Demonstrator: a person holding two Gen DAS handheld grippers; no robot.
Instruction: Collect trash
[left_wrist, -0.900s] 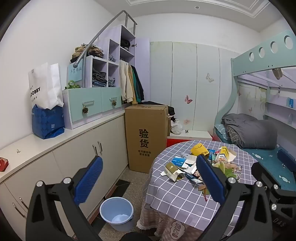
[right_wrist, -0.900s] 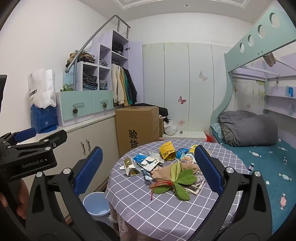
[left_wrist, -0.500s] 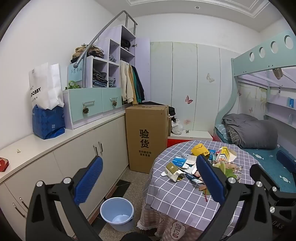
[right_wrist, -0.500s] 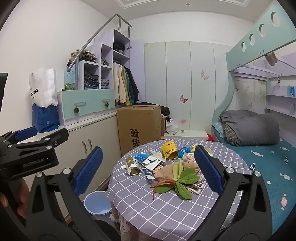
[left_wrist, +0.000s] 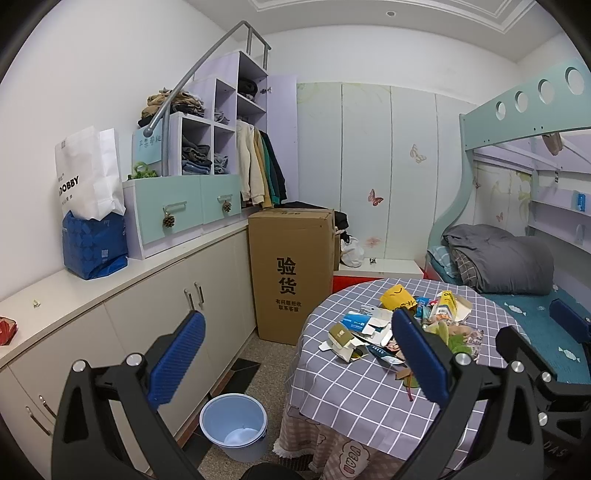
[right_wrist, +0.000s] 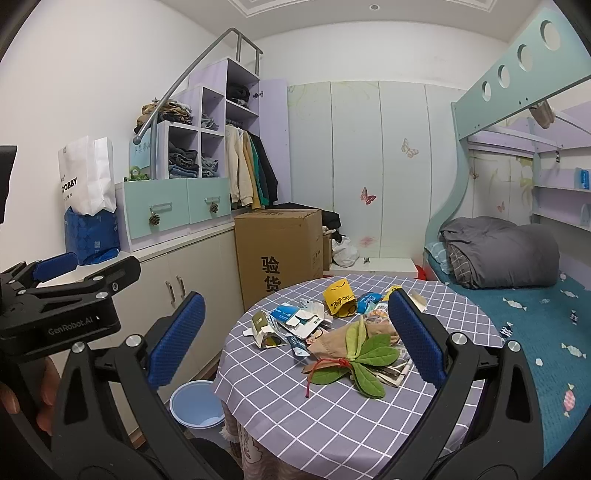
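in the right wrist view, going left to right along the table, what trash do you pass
Small olive-and-white carton → blue-and-white flattened box → yellow paper cup lying on its side → blue snack wrapper, with the leafy bundle lying nearer the camera, in front of the cup.

Table (right_wrist: 332, 417) near half bare; trash (right_wrist: 332, 325) crowds the far half. Bucket (left_wrist: 233, 424) open between cabinets (left_wrist: 166, 306) and table; box (left_wrist: 291, 273) blocks behind.

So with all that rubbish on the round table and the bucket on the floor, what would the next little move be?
Probably reach the right gripper forward and down to the leafy bundle, the nearest trash on the table. Both grippers are open and empty, short of the pile, and the blue bucket waits beside the table.
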